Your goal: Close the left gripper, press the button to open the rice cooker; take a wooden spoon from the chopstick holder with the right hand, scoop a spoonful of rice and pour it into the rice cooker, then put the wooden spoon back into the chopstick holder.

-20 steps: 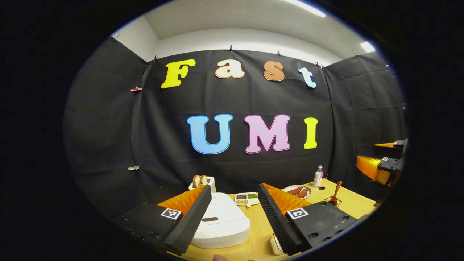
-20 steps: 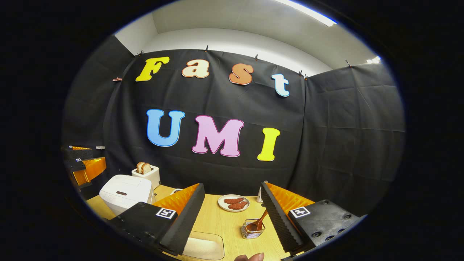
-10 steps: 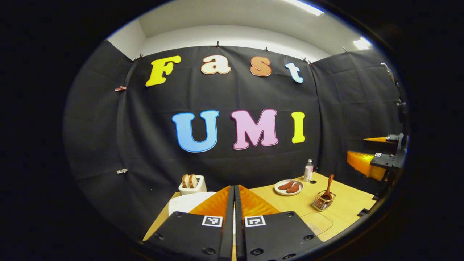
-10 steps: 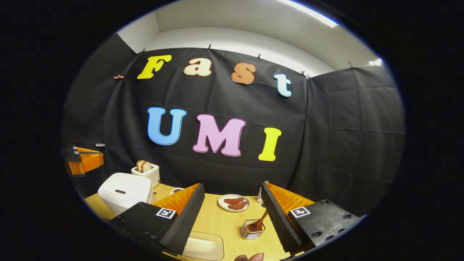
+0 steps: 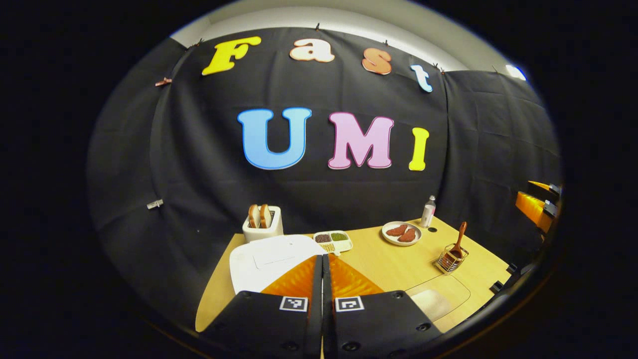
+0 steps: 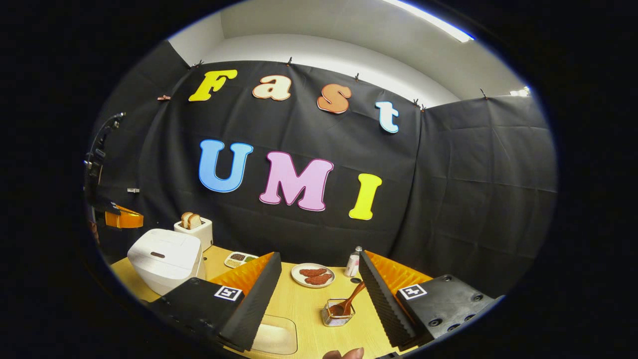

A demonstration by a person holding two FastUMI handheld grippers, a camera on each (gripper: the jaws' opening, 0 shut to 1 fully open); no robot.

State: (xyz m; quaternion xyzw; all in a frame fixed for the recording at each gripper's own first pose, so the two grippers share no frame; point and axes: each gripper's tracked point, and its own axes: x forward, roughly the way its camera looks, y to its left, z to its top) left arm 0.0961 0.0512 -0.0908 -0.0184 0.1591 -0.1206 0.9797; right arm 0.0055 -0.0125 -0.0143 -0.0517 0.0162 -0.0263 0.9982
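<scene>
Left gripper (image 5: 322,259) jaws together above rice cooker (image 5: 269,259), lid down.

A light wooden table (image 5: 384,267) fills the lower middle of the left gripper view and the lower left to centre of the right gripper view. On it, at the left, sits a white rice cooker (image 6: 165,259), lid down. Behind it, toward the upper left of the tabletop, stands a white toaster (image 5: 262,228) with bread slices, and just right of the cooker lies a small divided dish of grains (image 5: 333,240). Further right, near the back edge, are a plate of reddish meat pieces (image 5: 401,233) and a small bottle (image 5: 427,212). A wire chopstick holder (image 6: 338,314) with a wooden spoon (image 6: 349,300) leaning in it stands toward the front right, and a shallow pale tray (image 6: 274,336) lies at the front edge.
</scene>
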